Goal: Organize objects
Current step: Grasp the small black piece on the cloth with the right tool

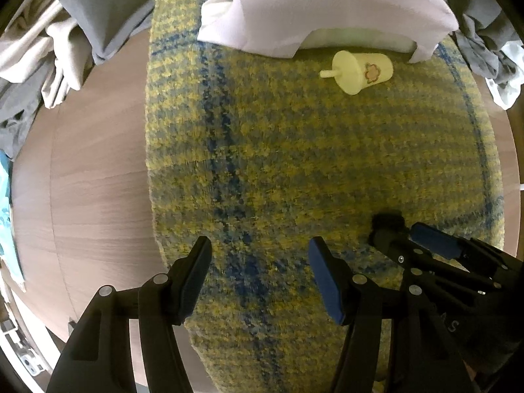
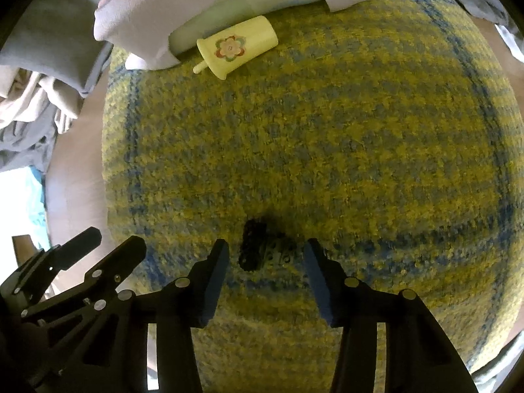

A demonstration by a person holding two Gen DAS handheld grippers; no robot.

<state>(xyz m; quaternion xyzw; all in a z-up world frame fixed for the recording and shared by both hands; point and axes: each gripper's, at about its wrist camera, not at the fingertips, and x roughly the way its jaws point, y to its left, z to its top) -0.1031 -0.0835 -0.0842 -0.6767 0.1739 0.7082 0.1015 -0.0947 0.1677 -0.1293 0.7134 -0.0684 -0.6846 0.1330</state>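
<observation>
Wood-look floor [image 1: 98,177], smooth planks, heaps of grey and cream laundry [image 1: 59,42] at the edges. On it a shaggy rug [image 1: 294,150], yellow-green with blue plaid lines, deep pile. At the rug's far end a pale lilac cloth [image 1: 327,9] draped over a whitish rounded thing, can't tell what. Just beside it a yellow plastic sippy cup [image 2: 237,46], lying on its side, flower sticker, short spout, smooth and cylindrical.

Right claw [image 2: 267,268] released, pads either side of a small black knobbly object [image 2: 253,249] on the rug, not touching it; looks like a ridged toy part, too dark to name. Left claw [image 1: 260,278] released, empty, above the rug edge.

Risks: the pads could snag pile along with the object, giving a weak pinch; the dark irregular shape may twist out; the two claws are near each other and could knock together.
</observation>
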